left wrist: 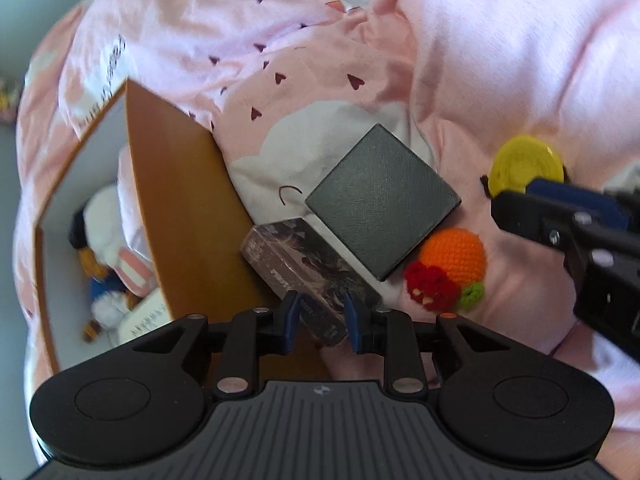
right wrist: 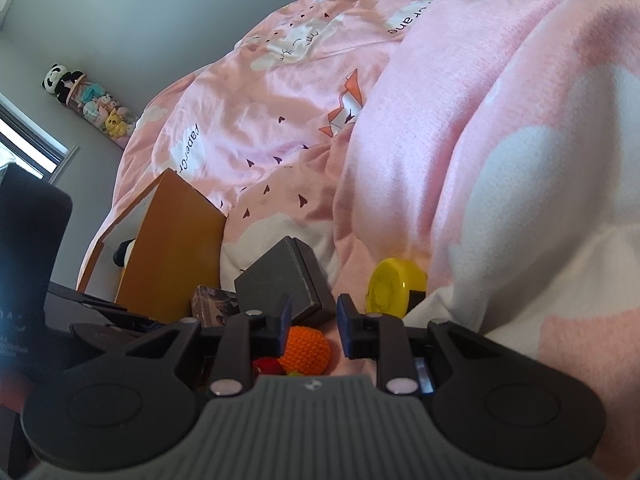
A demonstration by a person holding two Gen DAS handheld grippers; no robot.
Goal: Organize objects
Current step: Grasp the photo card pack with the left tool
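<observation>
Pink cloud-print bedding (right wrist: 400,128) on a bed, grey wall (right wrist: 132,16), bright window (right wrist: 28,144) at left.

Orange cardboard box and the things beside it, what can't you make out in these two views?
- Orange cardboard box: its contents are partly hidden by its wall in the left wrist view.
- Dark printed carton: print blurred; left gripper covers its near end.
- Orange crocheted fruit toy: right gripper hides its lower part in the right wrist view.
</observation>
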